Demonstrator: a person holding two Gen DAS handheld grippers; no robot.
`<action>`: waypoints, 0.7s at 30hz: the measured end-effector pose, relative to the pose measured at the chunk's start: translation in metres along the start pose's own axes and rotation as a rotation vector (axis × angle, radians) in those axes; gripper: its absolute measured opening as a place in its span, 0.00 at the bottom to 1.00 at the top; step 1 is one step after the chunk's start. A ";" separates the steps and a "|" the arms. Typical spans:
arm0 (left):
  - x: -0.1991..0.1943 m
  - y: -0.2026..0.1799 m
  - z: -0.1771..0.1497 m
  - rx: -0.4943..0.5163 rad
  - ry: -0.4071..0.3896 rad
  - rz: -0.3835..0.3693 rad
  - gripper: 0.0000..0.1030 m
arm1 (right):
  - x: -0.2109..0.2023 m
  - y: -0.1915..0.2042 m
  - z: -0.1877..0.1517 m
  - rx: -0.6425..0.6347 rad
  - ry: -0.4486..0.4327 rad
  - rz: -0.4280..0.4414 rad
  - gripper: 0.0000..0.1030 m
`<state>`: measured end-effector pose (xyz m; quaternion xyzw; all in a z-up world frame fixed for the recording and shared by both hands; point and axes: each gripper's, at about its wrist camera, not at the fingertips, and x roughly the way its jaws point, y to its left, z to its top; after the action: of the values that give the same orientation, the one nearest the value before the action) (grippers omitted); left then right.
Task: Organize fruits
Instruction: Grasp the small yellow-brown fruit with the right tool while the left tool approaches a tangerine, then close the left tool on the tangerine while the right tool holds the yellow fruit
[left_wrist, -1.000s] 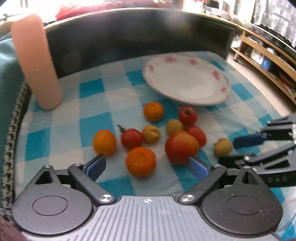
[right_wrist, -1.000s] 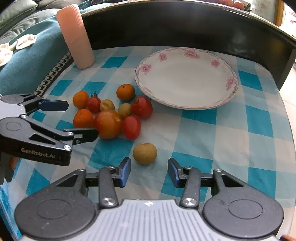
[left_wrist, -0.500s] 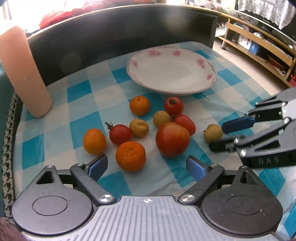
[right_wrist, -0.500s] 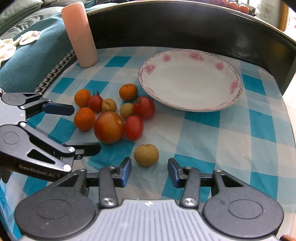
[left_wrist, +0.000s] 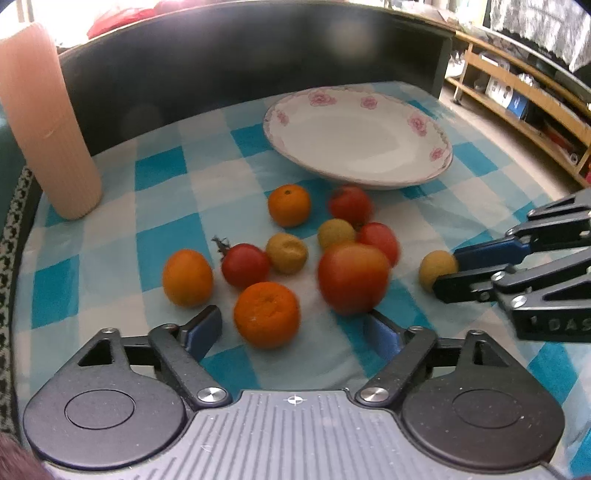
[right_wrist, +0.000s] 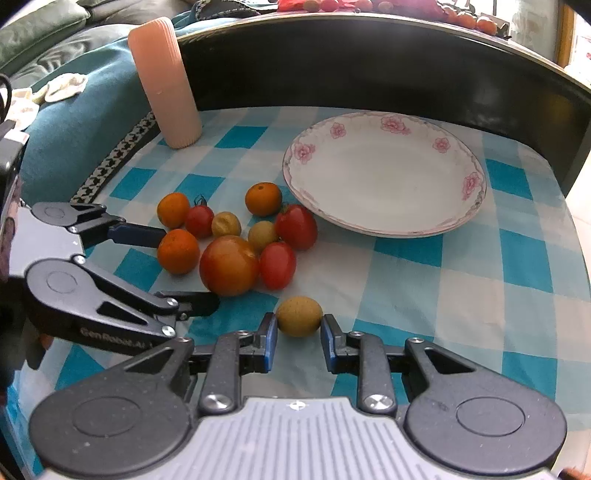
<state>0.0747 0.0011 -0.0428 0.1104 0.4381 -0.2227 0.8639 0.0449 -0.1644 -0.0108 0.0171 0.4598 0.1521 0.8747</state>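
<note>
A cluster of fruit lies on the blue checked cloth: small oranges (left_wrist: 266, 314), red tomatoes (left_wrist: 245, 265), yellow-brown round fruits (left_wrist: 286, 253) and a big red-orange tomato (left_wrist: 352, 277). An empty white plate with pink flowers (left_wrist: 424, 125) sits behind them. My left gripper (left_wrist: 293, 330) is open, with the near orange and the big tomato between its fingers. My right gripper (right_wrist: 298, 341) is open, its pads on either side of a lone yellow-brown fruit (right_wrist: 299, 316), a small gap on each side. That fruit shows in the left wrist view (left_wrist: 437, 266).
A tall ribbed pink cylinder (left_wrist: 44, 122) stands at the far left of the cloth. A dark raised rim (right_wrist: 369, 55) curves round the back of the table. A teal cushion (right_wrist: 74, 122) lies to the left. Wooden shelves (left_wrist: 524, 96) stand to the right.
My right gripper has moved forward so its pads now flank the lone yellow-brown fruit. My left gripper has moved closer to the near orange and the big tomato.
</note>
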 end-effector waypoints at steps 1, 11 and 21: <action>-0.001 -0.002 0.001 -0.001 -0.005 -0.004 0.77 | 0.000 -0.001 0.000 0.002 0.002 0.001 0.40; -0.006 0.000 0.003 -0.045 -0.009 0.003 0.69 | 0.003 -0.002 -0.002 -0.001 0.010 0.007 0.40; -0.001 -0.004 -0.001 -0.015 -0.009 0.037 0.71 | 0.008 0.000 -0.002 -0.013 0.007 -0.004 0.42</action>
<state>0.0713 -0.0014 -0.0427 0.1109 0.4338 -0.2038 0.8706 0.0474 -0.1622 -0.0189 0.0103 0.4618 0.1534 0.8736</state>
